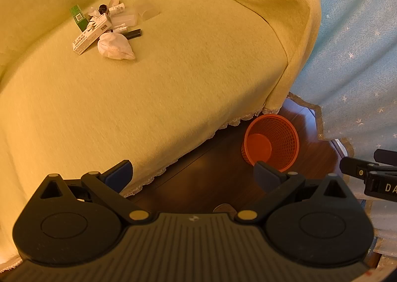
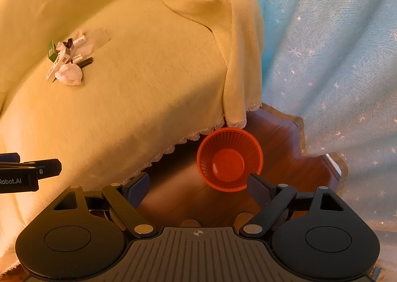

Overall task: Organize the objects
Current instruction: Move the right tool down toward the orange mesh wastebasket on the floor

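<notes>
Both grippers are spread wide and hold nothing: left gripper [image 1: 193,172], right gripper [image 2: 198,187]. The objects to sort — a small pile [image 1: 106,29] of boxes, vials and a white wad — lie far left on the yellow-covered sofa [image 1: 186,71]. The orange mesh basket [image 2: 229,159] stands on the dark wood floor [image 2: 173,190] near the sofa's front edge, well apart from the pile. Likely risks: the soft cover yields under a grasp, small vials slip or roll, and a carried item misses the basket. A blue starred curtain [image 2: 335,58] hangs at right
</notes>
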